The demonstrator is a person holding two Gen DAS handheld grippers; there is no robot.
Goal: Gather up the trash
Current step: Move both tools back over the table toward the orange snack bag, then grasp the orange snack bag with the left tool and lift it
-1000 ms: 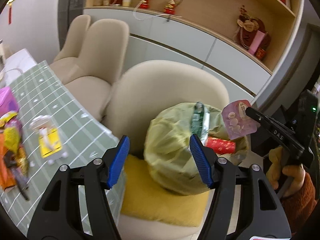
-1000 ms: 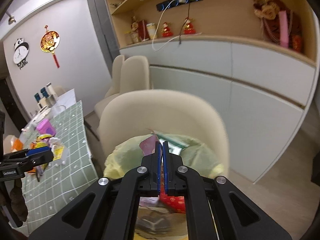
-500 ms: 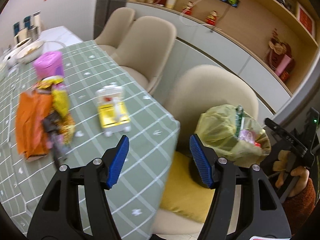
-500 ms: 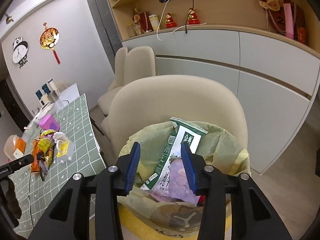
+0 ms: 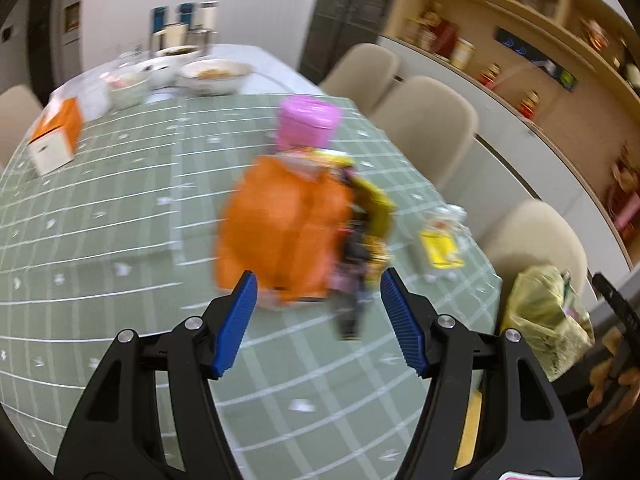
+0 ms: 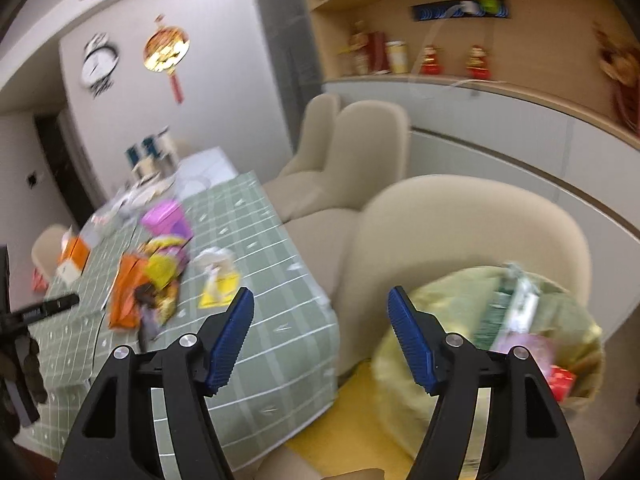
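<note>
Left wrist view now shows the wide-open, empty left claw point(image 5: 316, 312) swung from the trash bag point(image 5: 544, 316) to the orange wrapper point(image 5: 280, 236) ahead on the counter point(image 5: 100, 240), the right claw point(image 6: 320, 336) freshly emptied, gaping.

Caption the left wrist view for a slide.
Open left hand-held gripper approaching an orange wrapper in the trash pile on the green checked table, yellow trash bag at right.
</note>
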